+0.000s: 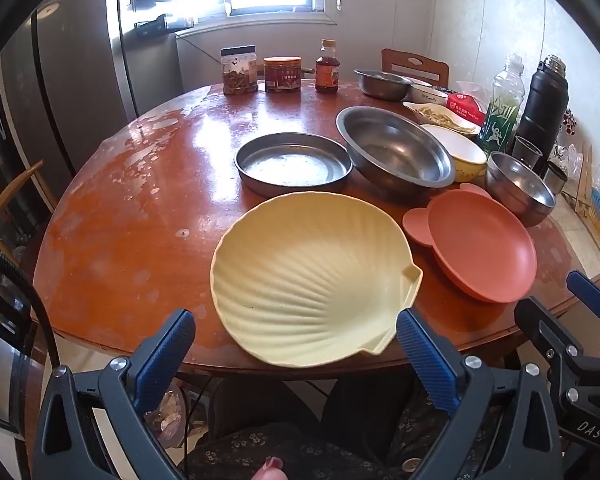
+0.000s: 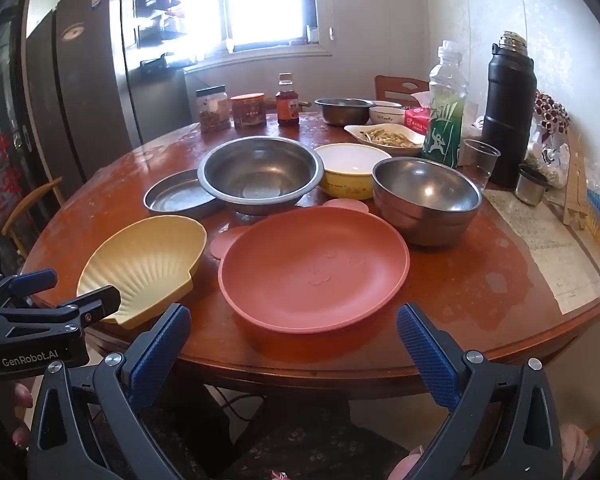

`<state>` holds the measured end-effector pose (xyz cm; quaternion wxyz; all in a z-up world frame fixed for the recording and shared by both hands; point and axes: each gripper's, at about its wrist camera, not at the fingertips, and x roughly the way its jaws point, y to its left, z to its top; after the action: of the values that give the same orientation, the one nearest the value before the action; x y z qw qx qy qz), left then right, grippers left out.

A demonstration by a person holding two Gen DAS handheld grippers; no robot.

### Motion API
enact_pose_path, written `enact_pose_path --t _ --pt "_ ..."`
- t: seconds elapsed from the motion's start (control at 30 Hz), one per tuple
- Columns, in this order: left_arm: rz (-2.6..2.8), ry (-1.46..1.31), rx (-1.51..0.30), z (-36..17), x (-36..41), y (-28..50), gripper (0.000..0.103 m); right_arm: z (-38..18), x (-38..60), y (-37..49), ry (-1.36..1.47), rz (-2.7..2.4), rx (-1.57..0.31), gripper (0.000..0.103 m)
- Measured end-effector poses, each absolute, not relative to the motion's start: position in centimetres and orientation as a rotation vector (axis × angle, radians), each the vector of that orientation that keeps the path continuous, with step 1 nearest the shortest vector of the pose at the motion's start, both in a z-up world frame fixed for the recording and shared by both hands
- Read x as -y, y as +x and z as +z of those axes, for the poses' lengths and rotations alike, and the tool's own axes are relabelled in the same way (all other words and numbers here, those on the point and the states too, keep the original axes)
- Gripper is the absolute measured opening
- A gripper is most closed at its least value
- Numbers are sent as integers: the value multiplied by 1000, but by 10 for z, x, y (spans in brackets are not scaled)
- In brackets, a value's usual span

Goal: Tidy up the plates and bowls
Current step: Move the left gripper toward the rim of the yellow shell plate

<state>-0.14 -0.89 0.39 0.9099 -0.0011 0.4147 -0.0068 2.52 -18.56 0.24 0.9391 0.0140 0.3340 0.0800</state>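
Two grippers hang at the near edge of a round wooden table [image 1: 112, 216], each spread wide with nothing between its blue pads: the left gripper [image 1: 296, 340] faces a pale yellow shell plate [image 1: 312, 280], the right gripper [image 2: 294, 332] a pink plate [image 2: 314, 266]. With the shell plate as landmark: it is ribbed like a scallop, glossy, with a small notched tab at its hinge, and it overhangs the table's near edge a little. Just right of it lies the pink plate, matte, round, with two small ear-like tabs on its far rim and a faint face pressed into its middle. Behind the shell plate sits a flat steel pan [image 1: 294, 164], and right of that a wide steel bowl [image 1: 396, 152] whose rim overlaps the pan's. Farther right stands a yellow bowl [image 2: 354, 168] with a white inside, then a deep steel bowl [image 2: 426, 196] close behind the pink plate. At the table's far side stand jars [image 1: 240, 70], a small steel bowl [image 1: 382, 82] and bottles [image 1: 504, 104].
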Motion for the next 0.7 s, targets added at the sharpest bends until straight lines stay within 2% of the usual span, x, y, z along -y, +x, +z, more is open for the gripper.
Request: enact_pose_path --t 0.7 --pt "-4 -9 -859 3 5 1 102 -1 185 30 10 172 -696 103"
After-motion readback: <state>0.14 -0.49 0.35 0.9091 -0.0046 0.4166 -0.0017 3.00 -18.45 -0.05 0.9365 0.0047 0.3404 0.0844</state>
